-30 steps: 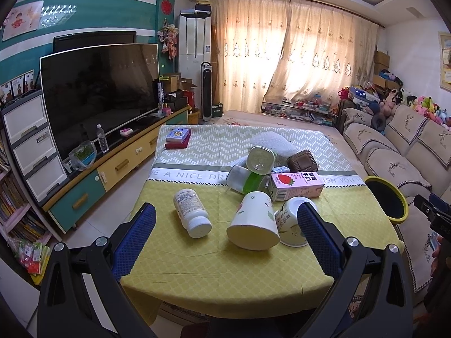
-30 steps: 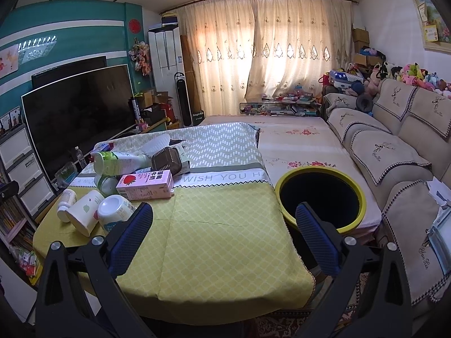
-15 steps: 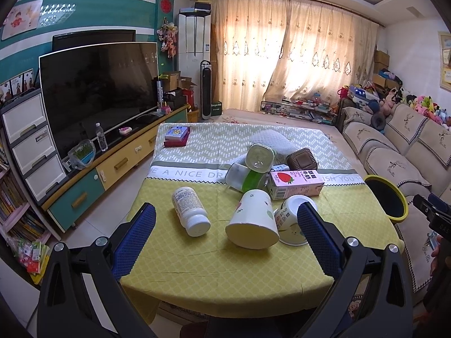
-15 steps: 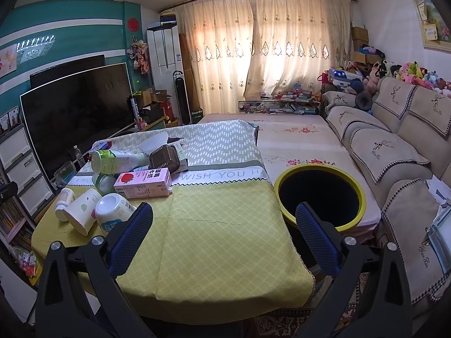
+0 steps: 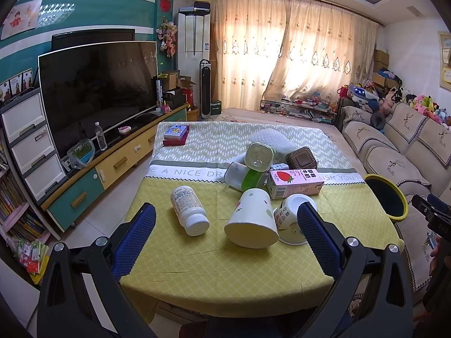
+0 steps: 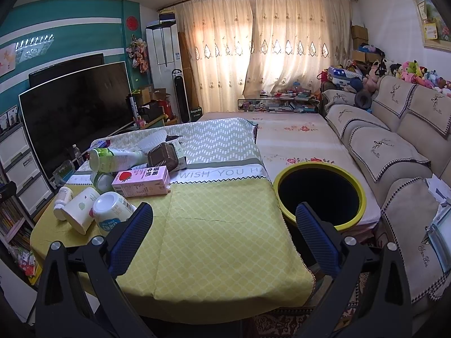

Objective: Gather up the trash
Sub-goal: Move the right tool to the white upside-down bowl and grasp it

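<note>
Scanning left to right across the yellow-clothed tabletop (image 5: 197, 267): the white plastic pill bottle (image 5: 188, 209) lay on its side, cap toward the camera, long axis running near-to-far with a slight lean, just ahead of the left claw's (image 5: 225, 226) left finger. Next came the white paper cup with leaf print (image 5: 251, 219), tipped over, wide mouth facing the claw, almost centred between the blue pads. Touching it on the right was a small white printed tub (image 5: 290, 219), partly hidden behind the right pad. Behind these sat the pink strawberry milk carton (image 5: 296, 183), long axis crosswise, with a green-and-white bottle (image 5: 255, 166) and a brown square box (image 5: 301, 158) stacked further back. The yellow-rimmed black bin (image 5: 386, 200) stood off the tabletop's right edge.

Left claw was wide open, holding nothing, and sat nearest the pile; the cup lay straight ahead of it.

Right claw (image 6: 224, 228) was also spread wide and empty. From its view the pile sat well off to its left, the tub (image 6: 112, 211) closest, and the bin (image 6: 320, 194) just ahead of its right finger.

Judgement: left takes the pick; cup first, gripped across its side wall, since the axis points at the claw. Bin lay to the right, nearer the right claw.
</note>
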Action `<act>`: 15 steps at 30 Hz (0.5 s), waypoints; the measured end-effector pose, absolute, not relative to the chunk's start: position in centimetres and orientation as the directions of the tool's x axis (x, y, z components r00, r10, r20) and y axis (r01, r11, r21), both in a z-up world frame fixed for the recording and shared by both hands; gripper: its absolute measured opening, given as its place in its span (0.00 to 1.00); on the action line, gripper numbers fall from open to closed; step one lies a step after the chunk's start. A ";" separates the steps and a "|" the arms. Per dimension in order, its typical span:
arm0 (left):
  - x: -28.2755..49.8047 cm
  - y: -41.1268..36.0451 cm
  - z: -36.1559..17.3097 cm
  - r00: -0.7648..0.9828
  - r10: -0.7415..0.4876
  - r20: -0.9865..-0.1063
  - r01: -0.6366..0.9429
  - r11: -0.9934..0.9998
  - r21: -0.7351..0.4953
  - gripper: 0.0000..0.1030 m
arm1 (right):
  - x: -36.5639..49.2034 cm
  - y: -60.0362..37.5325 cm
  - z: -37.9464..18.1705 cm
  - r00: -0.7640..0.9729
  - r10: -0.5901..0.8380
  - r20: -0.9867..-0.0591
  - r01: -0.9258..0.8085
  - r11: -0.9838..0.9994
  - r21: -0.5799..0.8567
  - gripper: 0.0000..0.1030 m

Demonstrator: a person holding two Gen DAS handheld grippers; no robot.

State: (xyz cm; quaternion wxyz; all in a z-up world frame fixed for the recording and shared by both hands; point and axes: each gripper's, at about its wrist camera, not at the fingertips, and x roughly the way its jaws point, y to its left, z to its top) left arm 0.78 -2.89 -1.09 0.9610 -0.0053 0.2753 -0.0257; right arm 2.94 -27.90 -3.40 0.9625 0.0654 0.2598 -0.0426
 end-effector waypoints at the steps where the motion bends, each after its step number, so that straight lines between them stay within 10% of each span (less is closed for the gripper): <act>1: 0.8 -2.9 -1.1 0.847 -0.052 -0.529 0.046 0.999 -0.024 0.96 | 3.0 -27.9 -3.5 0.860 -0.047 -0.508 0.114 0.988 0.103 0.94; 15: 1.7 -1.1 -1.8 0.845 -0.024 -0.535 0.002 0.999 -0.041 0.96 | 8.2 -19.2 -6.7 0.805 0.221 -0.551 -0.204 0.975 0.094 0.94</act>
